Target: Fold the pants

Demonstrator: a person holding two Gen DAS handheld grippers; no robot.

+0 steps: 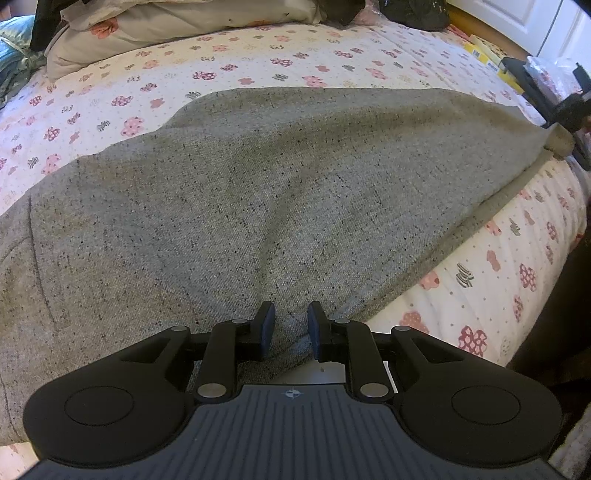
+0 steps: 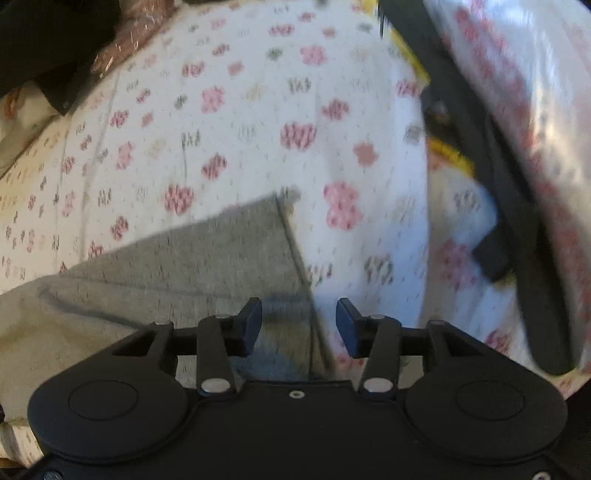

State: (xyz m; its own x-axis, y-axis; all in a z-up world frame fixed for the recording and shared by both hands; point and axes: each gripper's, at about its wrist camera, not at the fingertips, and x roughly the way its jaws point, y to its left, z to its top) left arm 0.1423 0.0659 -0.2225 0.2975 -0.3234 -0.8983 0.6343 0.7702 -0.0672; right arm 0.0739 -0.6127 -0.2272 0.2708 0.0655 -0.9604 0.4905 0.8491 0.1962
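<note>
Grey speckled pants (image 1: pixel 258 206) lie flat across a bed with a floral sheet (image 1: pixel 229 70). My left gripper (image 1: pixel 291 325) hangs over their near edge, its jaws a small gap apart with grey fabric between the fingers; whether the fabric is pinched is unclear. In the right wrist view, the pants' leg end (image 2: pixel 207 266) lies at lower left. My right gripper (image 2: pixel 299 325) is open over the leg end's right edge, holding nothing. The right gripper also shows in the left wrist view (image 1: pixel 554 107) at the far right end of the pants.
Pillows and bedding (image 1: pixel 166 26) are piled at the far side of the bed. Dark clothing (image 1: pixel 413 13) lies at the back. A black frame (image 2: pixel 509 192) and a shiny floral plastic bag (image 2: pixel 535 92) stand to the right. The bed edge (image 1: pixel 535 258) drops off on the right.
</note>
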